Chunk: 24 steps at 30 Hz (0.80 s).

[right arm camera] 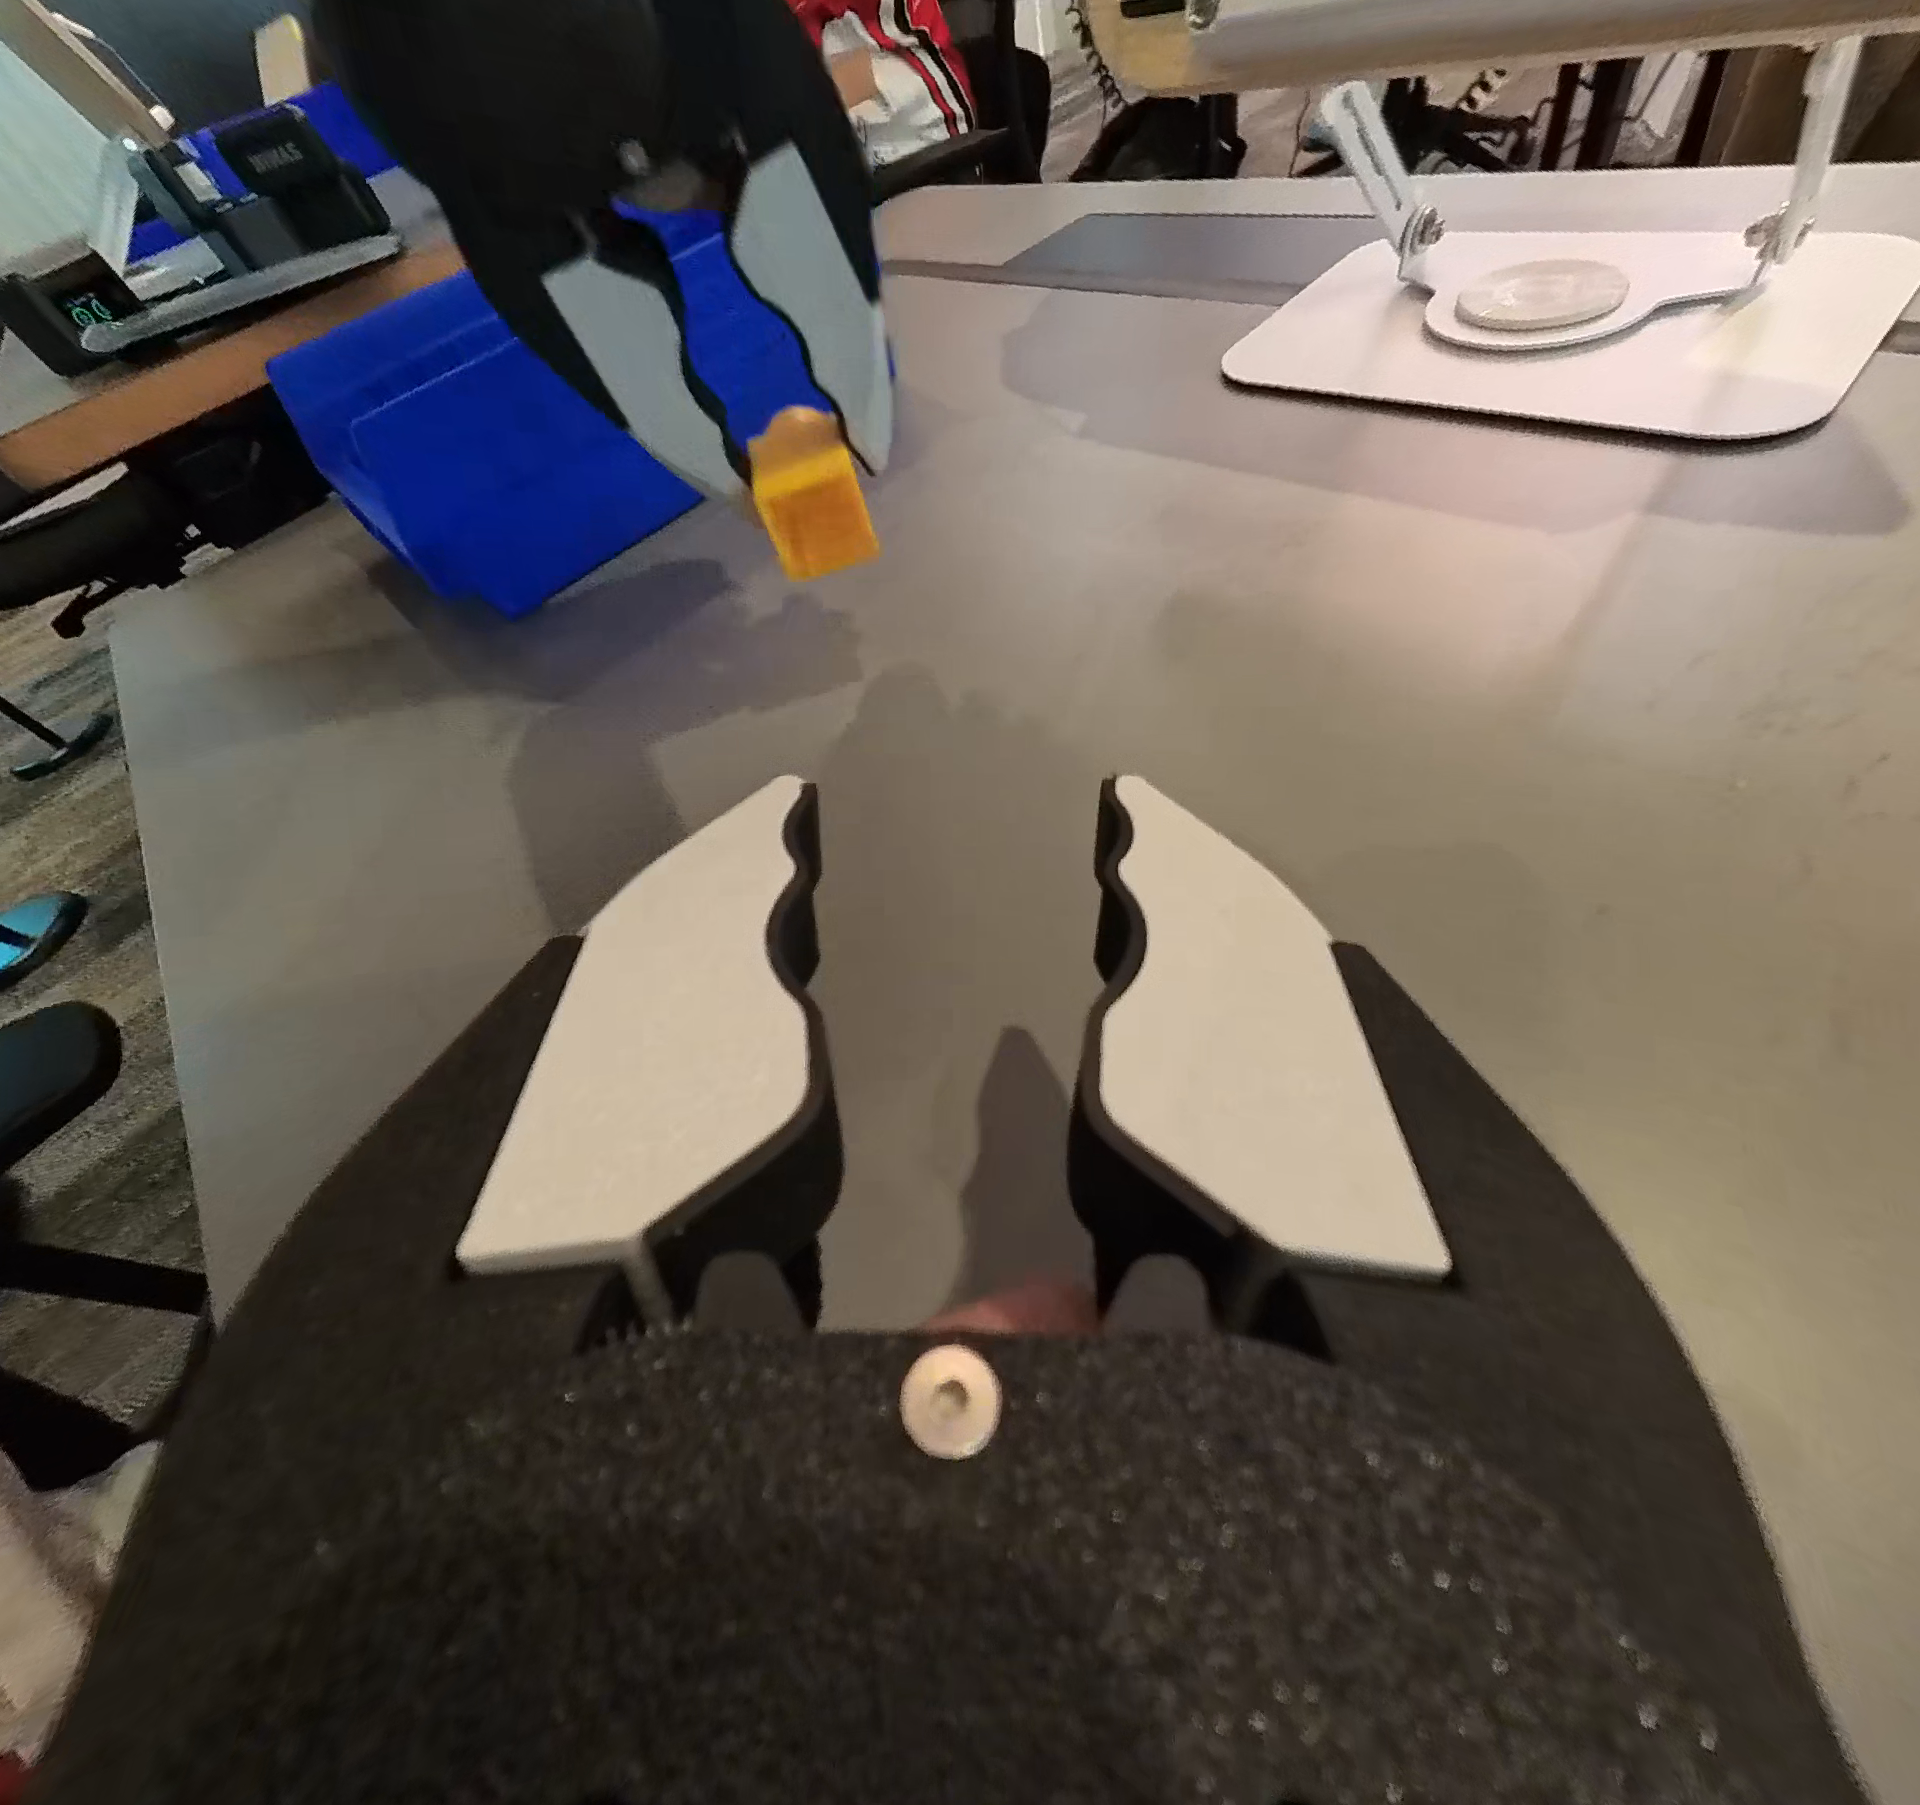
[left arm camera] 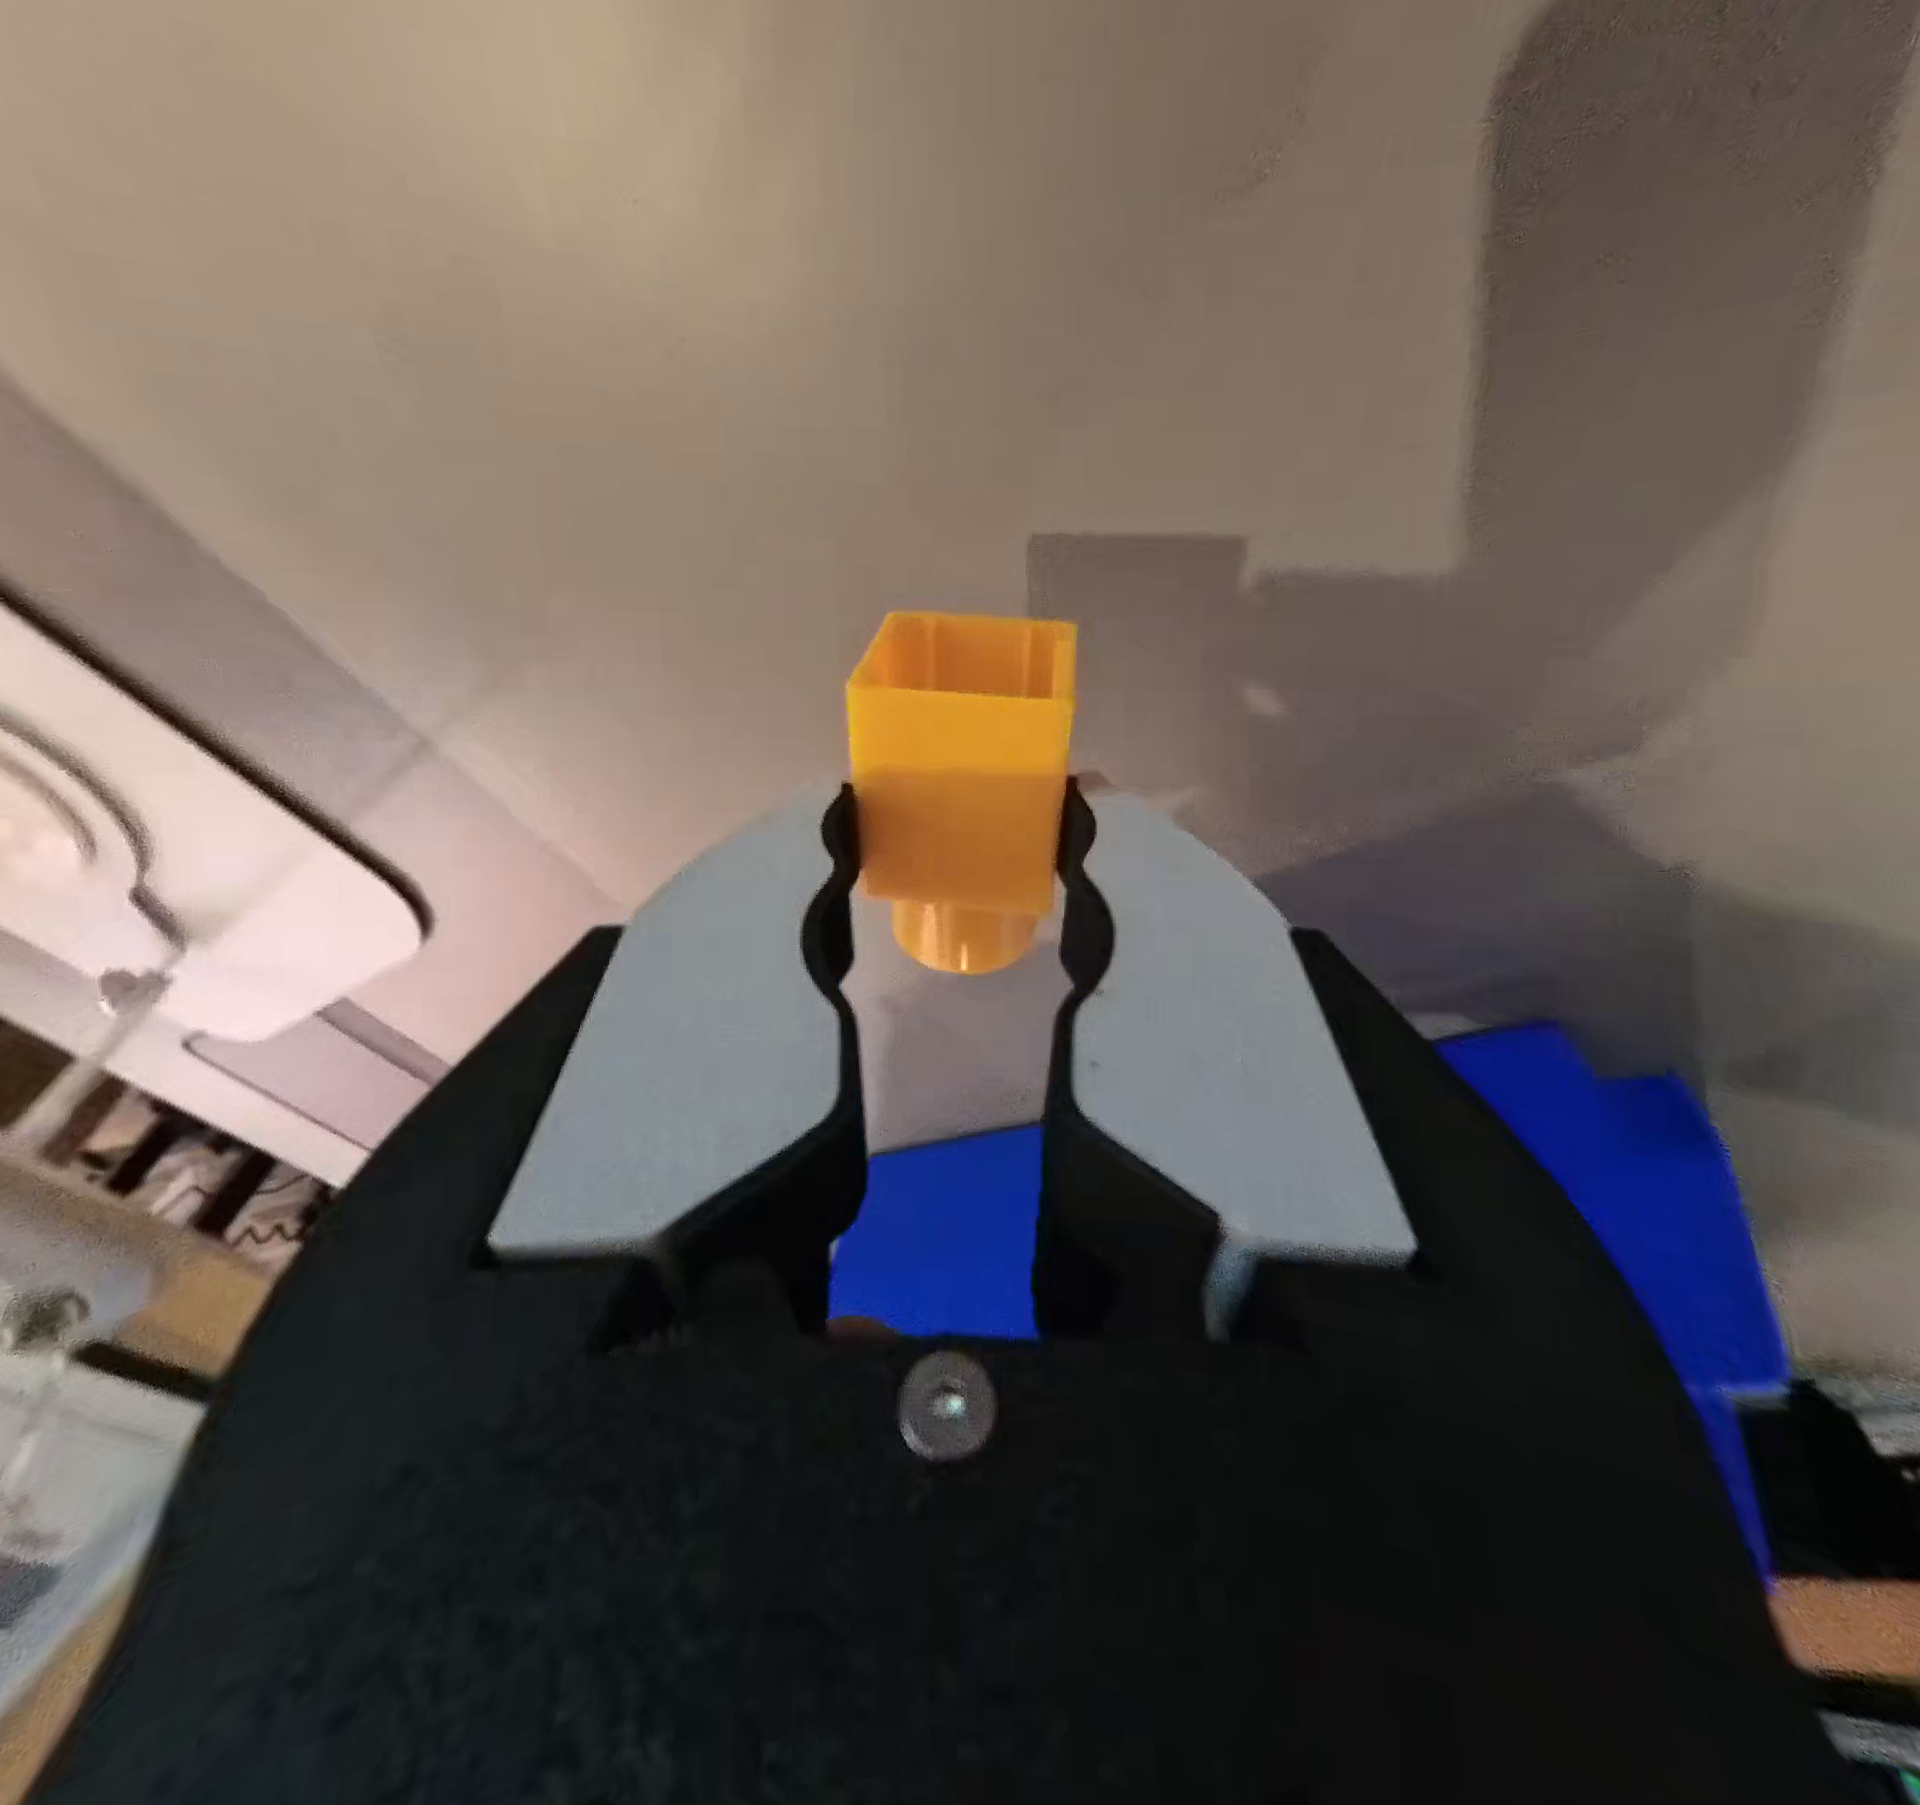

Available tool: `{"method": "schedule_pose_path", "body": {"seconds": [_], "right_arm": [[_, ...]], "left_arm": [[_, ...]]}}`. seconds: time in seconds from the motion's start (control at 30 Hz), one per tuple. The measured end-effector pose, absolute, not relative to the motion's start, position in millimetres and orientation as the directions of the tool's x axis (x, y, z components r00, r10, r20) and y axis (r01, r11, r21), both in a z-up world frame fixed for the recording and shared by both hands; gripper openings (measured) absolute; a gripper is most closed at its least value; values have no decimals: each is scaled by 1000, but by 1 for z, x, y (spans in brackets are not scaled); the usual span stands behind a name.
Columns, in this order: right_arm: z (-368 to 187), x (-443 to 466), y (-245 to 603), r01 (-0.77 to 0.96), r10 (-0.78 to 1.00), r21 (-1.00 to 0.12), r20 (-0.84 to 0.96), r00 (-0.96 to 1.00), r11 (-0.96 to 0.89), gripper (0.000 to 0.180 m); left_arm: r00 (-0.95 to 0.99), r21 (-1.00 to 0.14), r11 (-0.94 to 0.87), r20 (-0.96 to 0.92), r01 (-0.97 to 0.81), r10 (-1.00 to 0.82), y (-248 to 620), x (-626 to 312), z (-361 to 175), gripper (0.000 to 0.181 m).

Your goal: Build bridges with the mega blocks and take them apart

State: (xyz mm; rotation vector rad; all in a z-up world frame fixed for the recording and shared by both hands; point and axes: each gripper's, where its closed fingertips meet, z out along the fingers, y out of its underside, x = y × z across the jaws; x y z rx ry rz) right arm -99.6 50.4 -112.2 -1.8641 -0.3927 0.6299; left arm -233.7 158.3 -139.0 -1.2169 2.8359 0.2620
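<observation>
The left gripper pinches the orange block, stud back toward its palm, hollow end down, above the worktop beside the blue bin. The right gripper hangs spread and empty, nearer the camera.

grey table carries a blue bin and a white stand base, well apart.

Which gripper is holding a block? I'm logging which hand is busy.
The left gripper: its fingers clamp an orange block above the table. The right gripper is open and empty.
</observation>
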Motion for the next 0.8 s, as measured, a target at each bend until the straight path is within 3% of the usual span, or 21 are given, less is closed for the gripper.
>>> {"method": "schedule_pose_path", "body": {"seconds": [0.13, 0.6, 0.7, 0.8], "right_arm": [[-114, -95, 48, -29, 537, -925, -246, 807, -379, 51], [-124, -95, 44, -22, 539, -913, -259, 802, -407, 50], [-127, -95, 44, -25, 536, -909, -267, 801, -416, 50], [-126, -94, 43, -39, 536, -907, -282, 796, -419, 50]], "left_arm": [[-694, 73, 690, -78, -720, -716, 154, -211, -156, 36], [-725, 78, 721, -65, -689, -686, 157, -215, -185, 37], [-654, 92, 649, -50, -756, -755, 158, -225, -177, 55], [-525, 4, 528, -112, -849, -844, 160, -229, -145, 68]]}}
